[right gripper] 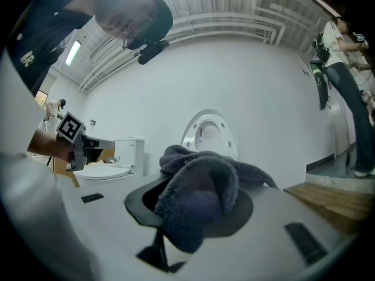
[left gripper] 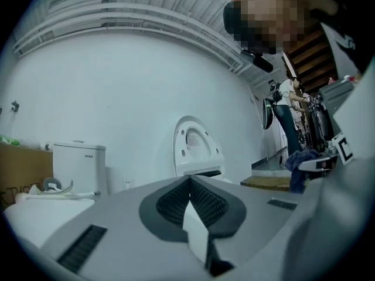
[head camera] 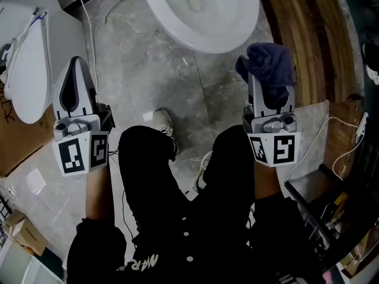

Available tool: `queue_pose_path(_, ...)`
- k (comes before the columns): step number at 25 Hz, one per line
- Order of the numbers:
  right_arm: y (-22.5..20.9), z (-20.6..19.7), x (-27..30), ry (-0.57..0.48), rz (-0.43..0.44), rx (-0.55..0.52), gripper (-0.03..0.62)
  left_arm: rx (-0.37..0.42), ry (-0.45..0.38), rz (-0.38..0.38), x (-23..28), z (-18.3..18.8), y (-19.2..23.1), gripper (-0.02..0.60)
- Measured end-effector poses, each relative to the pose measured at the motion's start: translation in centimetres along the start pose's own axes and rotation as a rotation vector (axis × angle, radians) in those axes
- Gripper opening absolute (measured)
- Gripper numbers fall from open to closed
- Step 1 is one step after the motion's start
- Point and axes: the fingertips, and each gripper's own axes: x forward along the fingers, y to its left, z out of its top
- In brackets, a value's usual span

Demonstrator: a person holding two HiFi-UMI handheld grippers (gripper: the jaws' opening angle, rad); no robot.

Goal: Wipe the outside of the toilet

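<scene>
Grey marbled floor tiles (head camera: 154, 70) fill the head view, with the white toilet (head camera: 201, 10) at 12 o'clock, its bowl just ahead of the person's shoes (head camera: 163, 123), and a second toilet (head camera: 26, 70) lying on cardboard at 10 o'clock. The right gripper (head camera: 260, 90), at 3 o'clock, is clamped on a bunched dark blue cloth (head camera: 269, 64) that spills over its tips; it hangs short of the bowl and touches nothing. The left gripper (head camera: 75, 70), at 9 o'clock, has its jaws pressed together with nothing between them. Wiping does not look to be under way yet. The cloth seems to be pinched by one thick fold, so dragging it over the porcelain could probably pull it free. If the wad shifts aside, the hard jaw tips might scrape the glaze. A thin white cable (head camera: 331, 135) trailing at 4 o'clock could snag a foot.
</scene>
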Motion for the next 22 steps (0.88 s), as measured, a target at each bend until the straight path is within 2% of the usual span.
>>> queue_pose_path(6,0.8,-3.8,0.3,-0.003,0.031,-0.051,0.129,-0.013,-0.003,-0.014,0.4,-3.6,-0.3,0.009)
queue_pose_path(11,0.2,-7.7,0.2,0.046,0.088,-0.083,0.129,0.000,-0.032,-0.062,1.1,-5.8,-1.4,0.009)
queue_pose_path(15,-0.8,-11.1,0.4,0.096,0.093,-0.067,0.129,-0.002,-0.048,-0.088,1.3,-7.6,-1.6,0.009)
queue_pose_path(22,-2.3,-15.4,0.9,0.125,0.198,-0.076,0.129,0.004,-0.059,-0.119,1.6,-10.6,-2.0,0.009)
